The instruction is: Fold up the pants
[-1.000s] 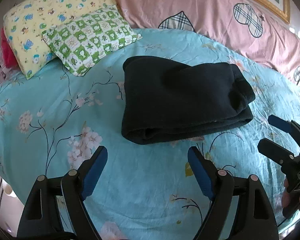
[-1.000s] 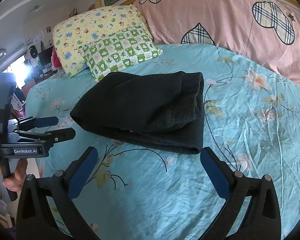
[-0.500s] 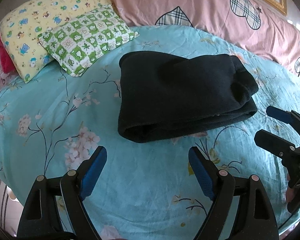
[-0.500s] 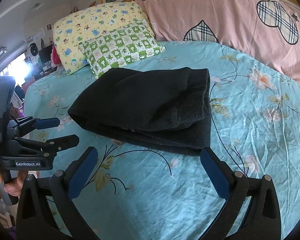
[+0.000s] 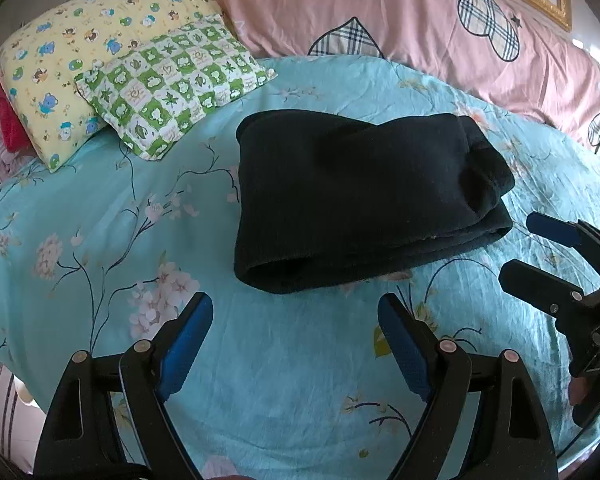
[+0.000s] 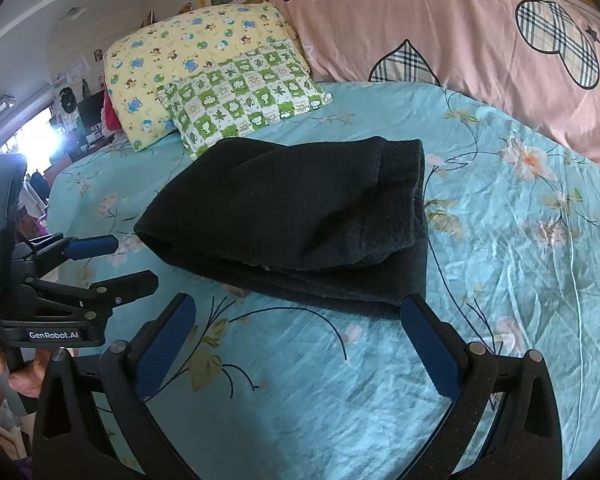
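Left gripper spread wide over bare sheet, nothing between its blue pads, just short of the near edge of the pants. Right gripper likewise gaping and empty-handed, its right pad tip close against the near corner of the bundle; touching or not, cannot tell. Pants folded into a thick dark bundle, lying flat on the turquoise floral sheet near mid-bed, layers stacked, inner folds lost in the black fleece. Beyond, a green checked pillow leaning on a yellow cartoon pillow, and a pink quilt along the headboard, cut off at the frame edges. Each gripper seen at the other's side, partly cropped; only fingertips of the holding hand visible, blurred. Room at far left washed out by window glare.
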The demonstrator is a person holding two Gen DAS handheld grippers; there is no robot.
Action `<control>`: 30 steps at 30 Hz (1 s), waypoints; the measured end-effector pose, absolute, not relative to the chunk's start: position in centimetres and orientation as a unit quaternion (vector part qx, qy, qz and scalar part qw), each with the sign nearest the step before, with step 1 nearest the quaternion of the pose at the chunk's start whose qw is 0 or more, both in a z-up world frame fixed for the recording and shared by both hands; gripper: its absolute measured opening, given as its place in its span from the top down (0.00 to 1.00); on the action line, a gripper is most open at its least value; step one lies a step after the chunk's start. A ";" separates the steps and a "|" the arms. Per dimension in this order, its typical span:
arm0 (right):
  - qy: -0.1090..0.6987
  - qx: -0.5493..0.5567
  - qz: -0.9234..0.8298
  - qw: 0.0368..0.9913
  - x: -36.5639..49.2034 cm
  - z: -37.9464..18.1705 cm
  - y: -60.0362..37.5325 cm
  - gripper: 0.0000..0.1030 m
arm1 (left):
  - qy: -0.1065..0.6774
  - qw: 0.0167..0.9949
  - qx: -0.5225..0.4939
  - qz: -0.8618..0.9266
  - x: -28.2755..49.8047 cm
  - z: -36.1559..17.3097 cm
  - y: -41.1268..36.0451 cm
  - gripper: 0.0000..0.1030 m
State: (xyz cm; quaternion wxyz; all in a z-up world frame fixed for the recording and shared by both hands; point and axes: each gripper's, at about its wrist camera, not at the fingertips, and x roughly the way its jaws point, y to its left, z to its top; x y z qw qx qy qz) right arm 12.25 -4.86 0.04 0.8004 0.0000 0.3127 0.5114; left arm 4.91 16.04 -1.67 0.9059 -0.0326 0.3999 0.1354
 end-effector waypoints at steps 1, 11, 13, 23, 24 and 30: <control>0.312 0.000 0.512 0.800 12.3 0.1 -4.8 0.01 | 0.400 0.906 -0.032 0.136 4.9 -1.6 16.0 0.17; 0.305 0.000 0.516 0.800 12.1 0.6 -4.6 0.01 | 0.397 0.907 -0.030 0.134 4.9 -1.3 15.8 0.17; 0.304 0.000 0.515 0.801 12.0 0.7 -4.6 0.01 | 0.397 0.908 -0.029 0.133 5.0 -1.2 15.8 0.17; 0.297 0.006 0.512 0.806 12.2 1.4 -4.9 0.01 | 0.387 0.912 -0.036 0.128 4.9 -0.4 15.7 0.17; 0.296 0.007 0.511 0.807 12.2 1.5 -5.0 0.01 | 0.386 0.913 -0.037 0.128 4.9 -0.3 15.7 0.17; 0.294 0.013 0.507 0.810 12.5 1.8 -5.4 0.01 | 0.381 0.915 -0.041 0.127 4.9 0.2 15.7 0.17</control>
